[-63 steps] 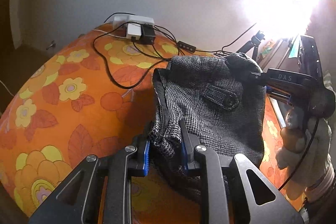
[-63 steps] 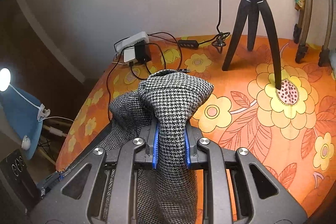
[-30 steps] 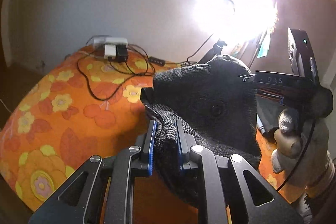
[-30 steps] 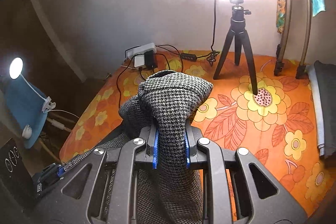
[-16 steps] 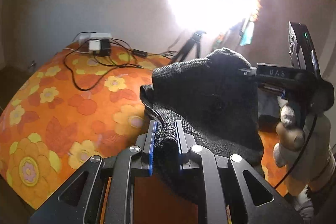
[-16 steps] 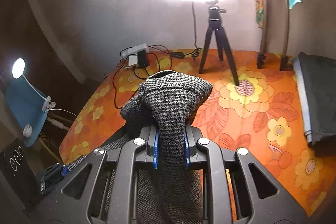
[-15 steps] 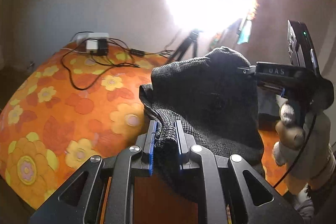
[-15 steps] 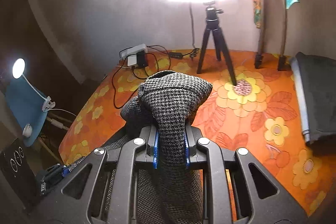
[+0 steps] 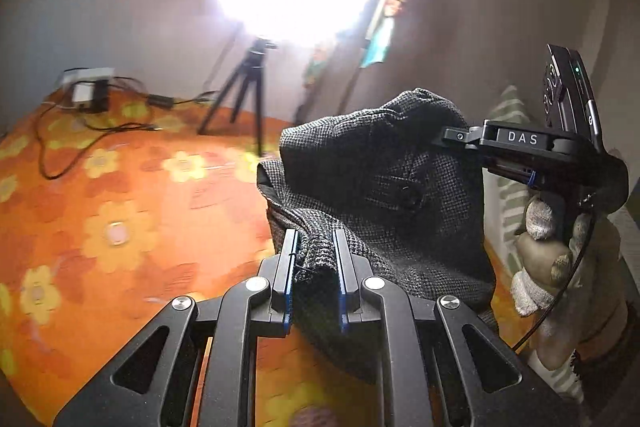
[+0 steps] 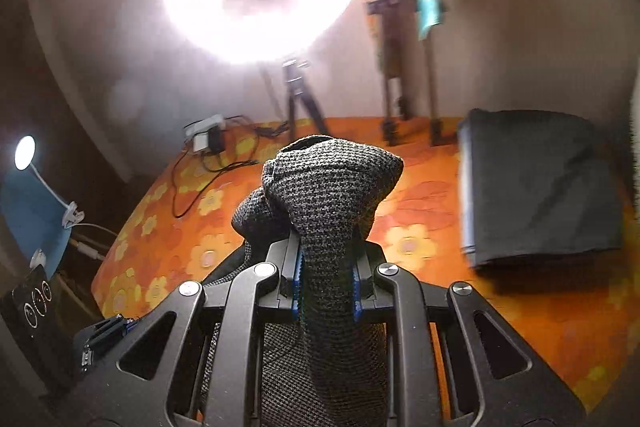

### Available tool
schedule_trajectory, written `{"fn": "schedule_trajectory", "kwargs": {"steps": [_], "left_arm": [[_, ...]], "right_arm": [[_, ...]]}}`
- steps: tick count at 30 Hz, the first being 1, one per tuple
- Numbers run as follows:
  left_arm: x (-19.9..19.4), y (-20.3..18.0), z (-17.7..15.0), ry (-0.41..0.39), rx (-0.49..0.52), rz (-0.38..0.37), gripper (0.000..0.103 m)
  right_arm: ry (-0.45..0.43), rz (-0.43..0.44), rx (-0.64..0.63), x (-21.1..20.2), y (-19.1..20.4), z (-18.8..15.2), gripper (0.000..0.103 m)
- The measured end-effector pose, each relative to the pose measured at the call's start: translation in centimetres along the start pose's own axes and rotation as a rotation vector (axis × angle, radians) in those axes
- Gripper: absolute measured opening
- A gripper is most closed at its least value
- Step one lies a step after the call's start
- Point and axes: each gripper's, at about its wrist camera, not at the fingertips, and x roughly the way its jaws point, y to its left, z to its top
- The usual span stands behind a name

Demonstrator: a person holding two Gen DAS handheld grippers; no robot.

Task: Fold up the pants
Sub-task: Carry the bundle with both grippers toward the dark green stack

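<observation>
left gripper [image 9: 314,275] pinching pants [image 9: 384,187] edge, frame centre | right gripper [image 10: 325,279] clamped on another bunch of the fabric | pants held aloft above orange floral cloth [image 9: 120,227], bunched, no visible fold | judged early: spreading flat and every fold left | folded dark garment [image 10: 536,187] lies at right
</observation>
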Motion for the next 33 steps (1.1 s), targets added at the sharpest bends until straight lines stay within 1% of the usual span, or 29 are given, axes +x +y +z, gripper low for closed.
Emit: {"fn": "schedule_trajectory", "kwargs": {"steps": [8, 14, 18, 24, 28, 33], "left_arm": [[4.1, -5.7, 1.2, 0.006, 0.037, -0.077, 0.014], [7.6, -9.3, 2.9, -0.002, 0.058, -0.125, 0.014], [10.1, -11.4, 4.5, -0.022, 0.072, -0.135, 0.014], [13.9, -13.7, 6.4, -0.040, 0.101, -0.123, 0.014], [16.6, -14.5, 7.4, -0.046, 0.108, -0.113, 0.014], [19.7, -14.9, 7.7, -0.039, 0.105, -0.103, 0.014]], "right_arm": [[-0.045, -0.081, 0.020, -3.6, -6.4, 1.4, 0.019], [-0.083, -0.138, 0.029, -5.2, -10.8, 3.7, 0.019], [-0.108, -0.171, 0.028, -5.8, -13.2, 5.6, 0.019], [-0.127, -0.209, 0.001, -4.9, -16.5, 8.7, 0.019], [-0.129, -0.230, -0.014, -3.2, -18.7, 10.7, 0.019], [-0.117, -0.245, -0.035, -0.8, -20.9, 11.9, 0.018]]}}
